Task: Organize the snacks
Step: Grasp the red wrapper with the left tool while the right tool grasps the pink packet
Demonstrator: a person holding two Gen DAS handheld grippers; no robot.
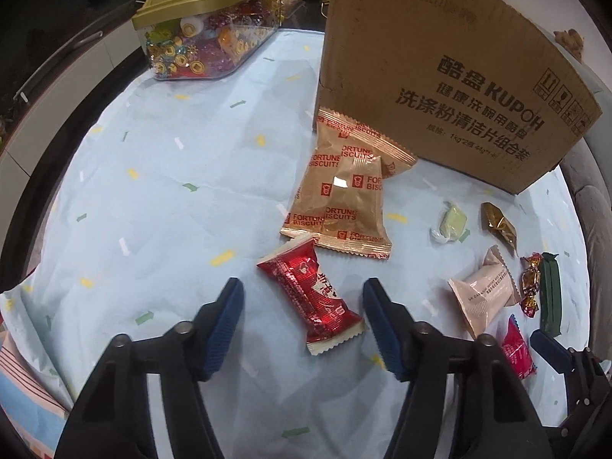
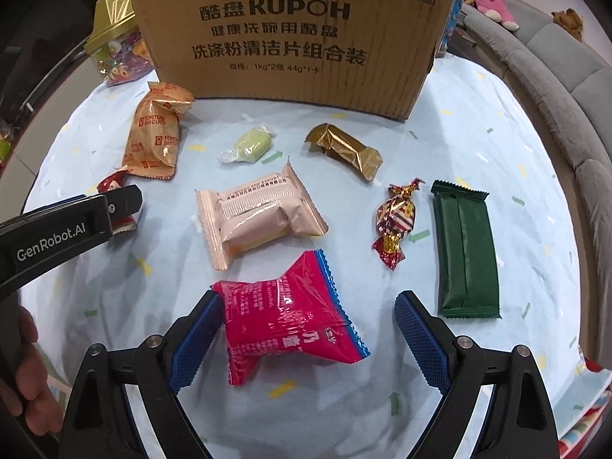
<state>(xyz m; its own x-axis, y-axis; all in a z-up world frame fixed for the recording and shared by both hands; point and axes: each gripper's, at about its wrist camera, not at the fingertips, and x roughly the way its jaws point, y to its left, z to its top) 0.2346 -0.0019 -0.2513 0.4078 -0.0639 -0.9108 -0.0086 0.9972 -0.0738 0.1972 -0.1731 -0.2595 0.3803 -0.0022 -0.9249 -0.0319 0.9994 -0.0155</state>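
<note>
Snacks lie on a light blue cloth in front of a cardboard box (image 1: 432,76) (image 2: 298,30). My left gripper (image 1: 302,290) is open around a red wrapped snack (image 1: 313,294), which lies between its fingers. My right gripper (image 2: 310,302) is open around a pink packet (image 2: 290,317), its left pad touching the packet. Two gold Fortune Biscuits packs (image 1: 344,183) (image 2: 157,134) lie by the box. A beige packet (image 2: 256,214), a green candy (image 2: 250,145), a gold wrapped bar (image 2: 344,149), a twisted foil candy (image 2: 394,222) and a dark green bar (image 2: 464,248) lie further out.
A clear candy container with a gold lid (image 1: 206,26) (image 2: 114,38) stands at the back left. A grey sofa with plush toys (image 2: 543,53) curves along the right. The left gripper's body (image 2: 65,225) shows in the right wrist view.
</note>
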